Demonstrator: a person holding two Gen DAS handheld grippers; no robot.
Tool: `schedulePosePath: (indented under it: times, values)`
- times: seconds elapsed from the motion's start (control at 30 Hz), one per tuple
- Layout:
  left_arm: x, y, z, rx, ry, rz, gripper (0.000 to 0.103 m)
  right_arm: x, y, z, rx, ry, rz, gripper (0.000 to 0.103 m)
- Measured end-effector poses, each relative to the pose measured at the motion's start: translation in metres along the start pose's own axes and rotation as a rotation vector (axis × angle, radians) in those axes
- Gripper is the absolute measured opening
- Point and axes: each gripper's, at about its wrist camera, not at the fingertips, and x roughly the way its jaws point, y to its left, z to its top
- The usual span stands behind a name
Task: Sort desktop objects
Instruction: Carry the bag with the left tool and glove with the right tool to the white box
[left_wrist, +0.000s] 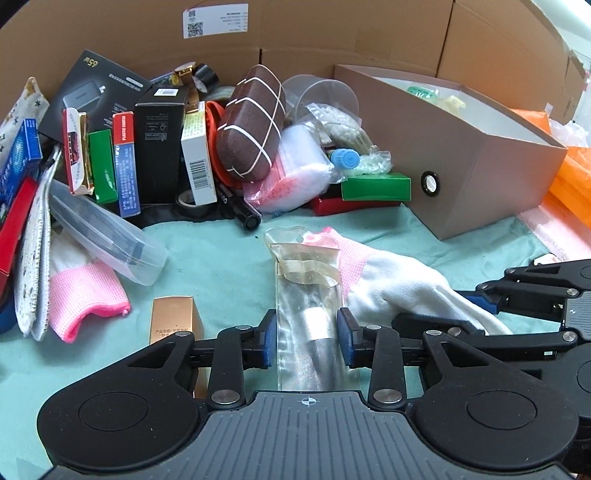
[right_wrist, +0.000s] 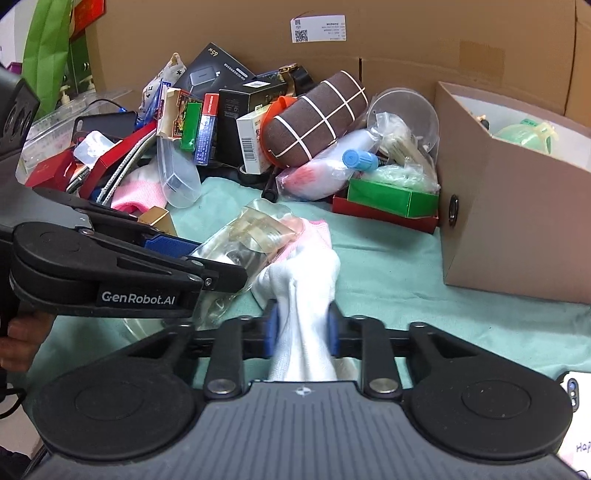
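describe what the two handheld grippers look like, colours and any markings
Both the left gripper and the right gripper are black linkage frames with silver pivot pins, blue pads, and a ribbed grey body bearing a small crosshair mark. White "GenRobot.AI" lettering runs along the left gripper's side.

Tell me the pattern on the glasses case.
Brown with thin white grid lines on the glasses case, clearest in the left wrist view.

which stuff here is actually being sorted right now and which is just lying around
In hand:
- clear pouch, between the left gripper's jaws
- white glove, clamped by the right gripper
- brown box, open, already holding things

Lying about:
- brown case
- green carton
- gold carton
- black tube
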Motion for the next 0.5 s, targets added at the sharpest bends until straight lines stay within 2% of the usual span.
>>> schedulePosePath:
  times: [0.07, 0.23, 0.5]
  values:
    - [-0.001, 0.001, 0.001, -0.021, -0.001, -0.010, 0.028, -0.001, 0.000, 0.000, 0.002, -0.004, 0.004, 0.015]
    - [-0.020, 0.001, 0.015, -0.080, -0.054, -0.050, 0.027, -0.024, -0.004, 0.008, -0.005, -0.075, -0.007, 0.014]
    - [-0.047, -0.029, 0.071, -0.097, -0.190, -0.127, 0.027, -0.077, -0.033, 0.041, -0.003, -0.247, -0.088, 0.014]
